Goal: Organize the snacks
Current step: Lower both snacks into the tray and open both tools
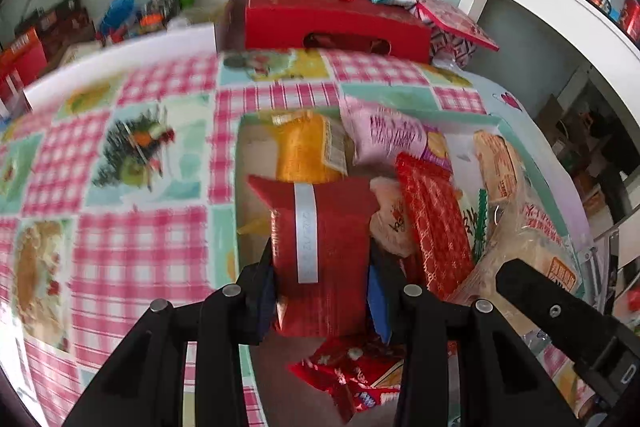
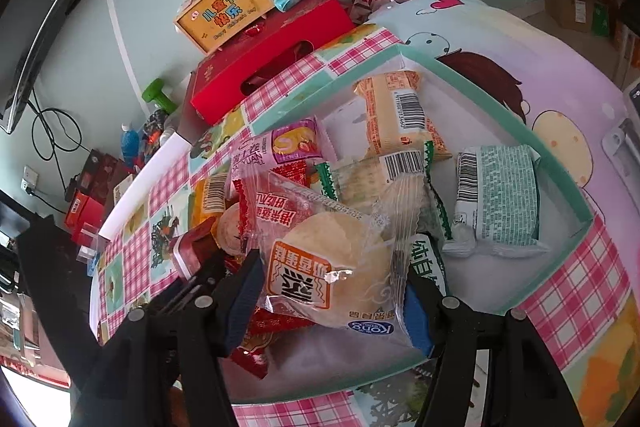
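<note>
Over near end of teal-rimmed tray (image 2: 496, 95), my left gripper (image 1: 322, 291) clamps red packet (image 1: 320, 247); right gripper (image 2: 332, 291) clamps clear bun packet (image 2: 332, 267); both apparently lifted for sorting.

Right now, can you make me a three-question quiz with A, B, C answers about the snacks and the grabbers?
1. Where does the yellow box with a handle stand?
A. on the long red box
B. inside the snack tray
C. on the floor

2. What colour is the packet in the left gripper?
A. green
B. red
C. purple

3. What is the right gripper doing?
A. hanging open over bare cloth
B. closed on a clear-wrapped round cake
C. holding a bottle

Answers: 1 A, its feet rest on the red box's top. 2 B, a red packet with a silver strip sits between the fingers. 3 B, both pads press the wrapper's sides.
</note>
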### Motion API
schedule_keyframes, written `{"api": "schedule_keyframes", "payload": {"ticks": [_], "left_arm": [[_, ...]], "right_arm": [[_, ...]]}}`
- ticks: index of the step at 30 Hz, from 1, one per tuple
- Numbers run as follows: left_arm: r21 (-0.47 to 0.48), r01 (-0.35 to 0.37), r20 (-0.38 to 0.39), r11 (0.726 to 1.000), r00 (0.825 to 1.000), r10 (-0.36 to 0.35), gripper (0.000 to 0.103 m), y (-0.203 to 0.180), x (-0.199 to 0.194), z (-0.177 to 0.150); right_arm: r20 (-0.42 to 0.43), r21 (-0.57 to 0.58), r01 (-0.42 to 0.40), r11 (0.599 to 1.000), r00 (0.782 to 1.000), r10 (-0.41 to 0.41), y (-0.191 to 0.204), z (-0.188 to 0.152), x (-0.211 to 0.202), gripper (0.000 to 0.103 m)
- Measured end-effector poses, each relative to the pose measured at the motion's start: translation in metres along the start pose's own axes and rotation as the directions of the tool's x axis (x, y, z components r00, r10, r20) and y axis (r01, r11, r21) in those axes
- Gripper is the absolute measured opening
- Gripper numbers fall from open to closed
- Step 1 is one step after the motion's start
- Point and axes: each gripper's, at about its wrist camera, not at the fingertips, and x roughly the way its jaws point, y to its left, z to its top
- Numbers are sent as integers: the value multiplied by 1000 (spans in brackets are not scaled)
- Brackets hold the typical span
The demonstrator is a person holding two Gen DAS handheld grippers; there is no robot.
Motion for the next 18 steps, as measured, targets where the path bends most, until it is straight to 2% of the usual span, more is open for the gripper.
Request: {"api": "schedule_keyframes", "payload": {"ticks": [3,9,12,18], "left_arm": [[-28,25,-38,999,999,-26,41,4,11,-3],[1,15,-23,1000,1000,-15,42,-4,1,-4],[13,7,-5,1000,1000,-7,49,-6,-7,-2],[15,-19,18,1000,1000,18,63,-4,-26,0]], "right_arm": [[-3,-8,7,1000,1000,-7,2,0,2,68],[-3,1,4,1000,1000,-4,-1,1,1,72],[12,-8,17,1000,1000,-17,-1,3,-2,77],[30,-30,24,999,999,-23,1,4,-8,78]]}}
